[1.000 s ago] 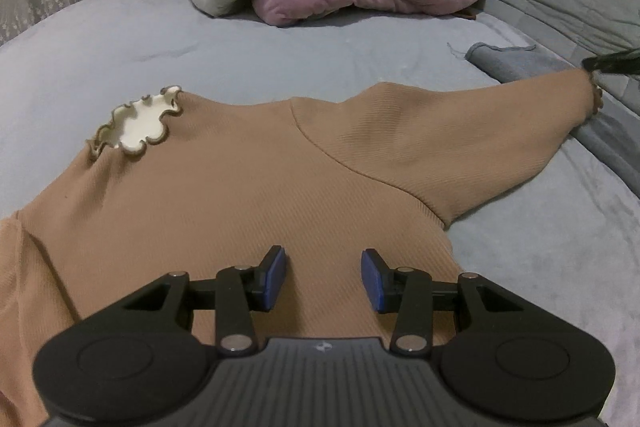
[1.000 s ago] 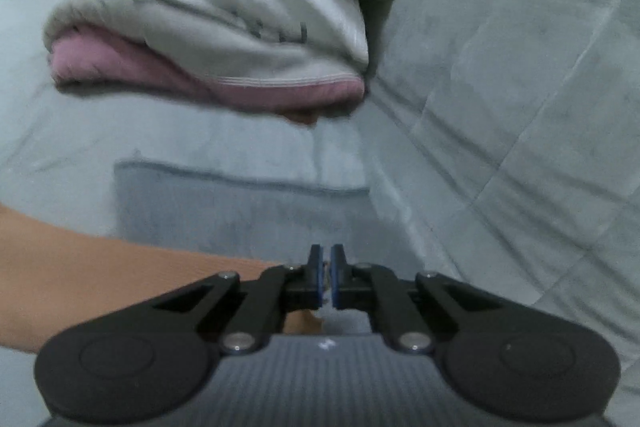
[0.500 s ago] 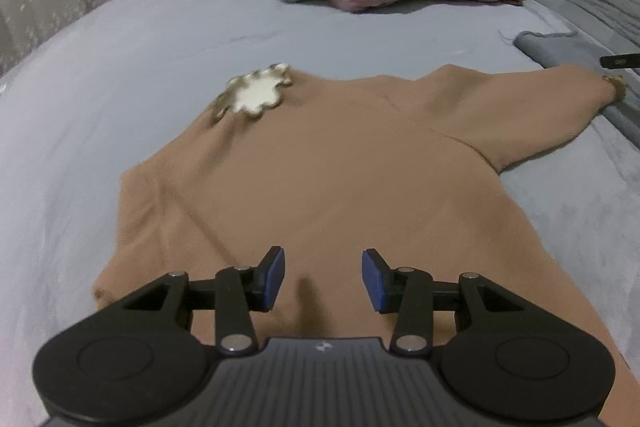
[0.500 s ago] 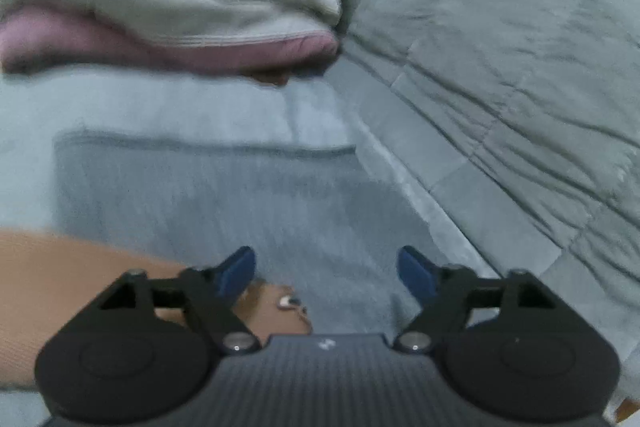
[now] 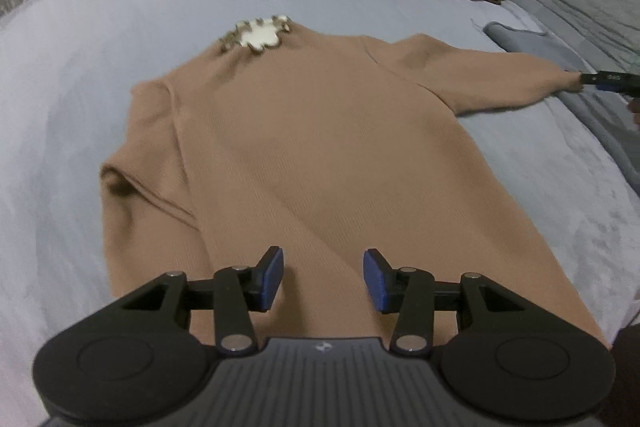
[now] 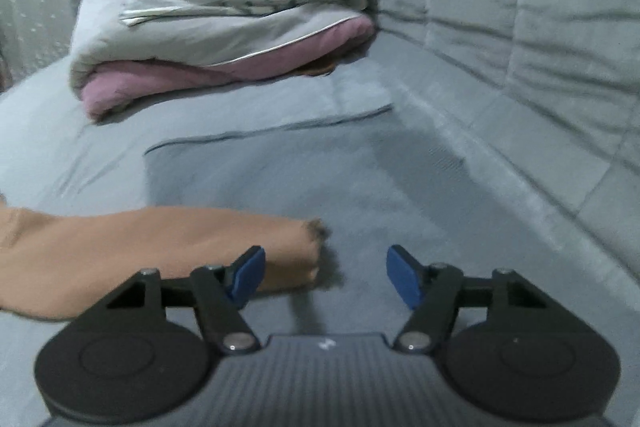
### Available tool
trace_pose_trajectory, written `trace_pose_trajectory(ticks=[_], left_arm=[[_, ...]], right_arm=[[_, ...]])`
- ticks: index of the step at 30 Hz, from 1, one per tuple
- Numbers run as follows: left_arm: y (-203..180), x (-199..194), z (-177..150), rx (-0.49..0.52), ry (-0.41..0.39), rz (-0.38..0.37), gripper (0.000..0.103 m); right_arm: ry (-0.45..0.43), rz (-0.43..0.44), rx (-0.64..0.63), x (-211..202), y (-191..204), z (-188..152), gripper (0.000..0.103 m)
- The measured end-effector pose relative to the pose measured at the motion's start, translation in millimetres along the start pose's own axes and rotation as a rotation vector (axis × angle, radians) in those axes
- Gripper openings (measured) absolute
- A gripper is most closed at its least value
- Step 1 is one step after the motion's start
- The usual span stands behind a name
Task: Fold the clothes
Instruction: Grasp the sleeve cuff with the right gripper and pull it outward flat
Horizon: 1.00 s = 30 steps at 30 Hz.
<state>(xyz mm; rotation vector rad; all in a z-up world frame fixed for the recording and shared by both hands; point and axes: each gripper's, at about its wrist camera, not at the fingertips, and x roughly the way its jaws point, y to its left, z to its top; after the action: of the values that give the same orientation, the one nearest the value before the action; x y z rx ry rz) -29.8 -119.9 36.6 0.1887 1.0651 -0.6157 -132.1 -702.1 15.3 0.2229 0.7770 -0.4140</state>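
Two grippers in view, neither holding cloth. Tan sweater (image 5: 320,155) lies flat on grey bedsheet (image 5: 100,27), filling centre of left wrist frame; more of it shows than a second ago, both shoulders now visible, cream collar (image 5: 258,35) shifted to upper centre. Left gripper (image 5: 323,279) partly open above the hem, nothing between pads, gap barely changed. Right gripper (image 6: 325,277) was clamped on the cuff a second ago; now jaws apart and closing, cuff (image 6: 308,251) released, lying just inside left pad. Folded bedding pile (image 6: 224,27) upper left.
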Motion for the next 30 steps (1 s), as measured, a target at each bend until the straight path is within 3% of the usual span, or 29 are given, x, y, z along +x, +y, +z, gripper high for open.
trace_pose_trajectory(ticks=[2,3,6,8,14,20,22,25,27,30], left_arm=[[-5,4,-4,-0.015,0.012,-0.013,0.043],[-8,6,-6,-0.02,0.018,-0.016,0.043],[-13,11,-8,-0.024,0.032,-0.02,0.043],[-16,12,-8,-0.015,0.038,-0.017,0.043],[-12,2,-11,0.0,0.04,-0.013,0.043],[-10,4,-20,-0.039,0.058,-0.033,0.043],[-12,4,-23,-0.032,0.063,-0.033,0.043],[-14,4,-26,-0.018,0.075,-0.023,0.044],[-13,6,-28,-0.015,0.081,-0.005,0.046],[-9,4,-33,-0.032,0.071,0.012,0.049]], right_arm=[[0.005,0.007,-0.002,6,2,-1,0.046],[0.011,0.008,-0.006,11,4,-1,0.035],[0.017,0.008,-0.013,18,9,-2,0.013],[0.018,-0.002,-0.019,19,12,-2,0.005],[0.022,-0.035,-0.041,-25,11,13,0.001],[0.122,-0.269,-0.22,-16,29,3,0.006],[0.115,-0.264,-0.193,-18,30,0,0.007],[0.082,-0.243,-0.202,-30,41,-3,0.023],[0.05,-0.243,-0.237,-41,55,-5,0.04],[0.005,-0.227,-0.267,-60,76,-8,0.051]])
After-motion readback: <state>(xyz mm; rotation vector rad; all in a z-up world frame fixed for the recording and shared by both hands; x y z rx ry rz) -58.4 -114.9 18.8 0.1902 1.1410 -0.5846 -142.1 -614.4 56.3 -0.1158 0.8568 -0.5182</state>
